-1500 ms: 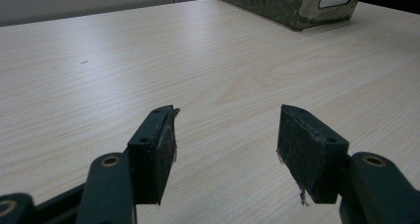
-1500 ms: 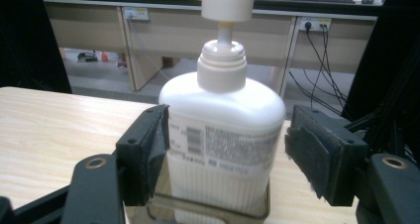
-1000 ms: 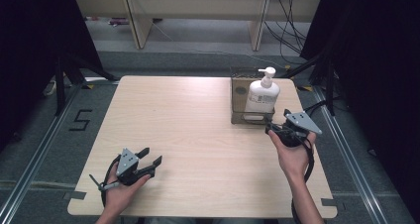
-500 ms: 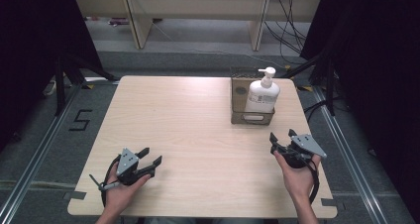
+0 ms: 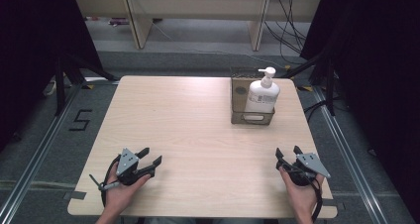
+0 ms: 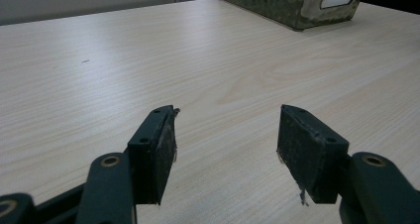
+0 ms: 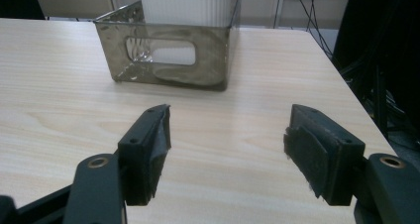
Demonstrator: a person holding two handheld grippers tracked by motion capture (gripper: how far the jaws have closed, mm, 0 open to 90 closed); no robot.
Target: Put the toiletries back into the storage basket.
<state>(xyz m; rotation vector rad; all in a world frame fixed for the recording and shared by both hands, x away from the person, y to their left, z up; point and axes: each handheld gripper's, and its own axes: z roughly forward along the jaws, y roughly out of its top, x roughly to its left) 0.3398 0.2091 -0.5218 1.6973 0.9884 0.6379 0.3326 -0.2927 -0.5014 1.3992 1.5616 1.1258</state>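
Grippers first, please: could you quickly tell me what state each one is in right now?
Left gripper: open, holding nothing, low over the table.
Right gripper: open, holding nothing, facing the bin with the pump bottle.

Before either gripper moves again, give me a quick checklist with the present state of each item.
1. Left gripper open, jaws holding nothing: ok.
2. Right gripper open, jaws holding nothing: ok.
3. Bottle upright inside the box: ok.
4. Bare table between the right gripper and the box, path free: ok.
5. Both grippers apart from the box: ok.
6. Whether the bottle fits loosely enough to lift out: cannot tell.
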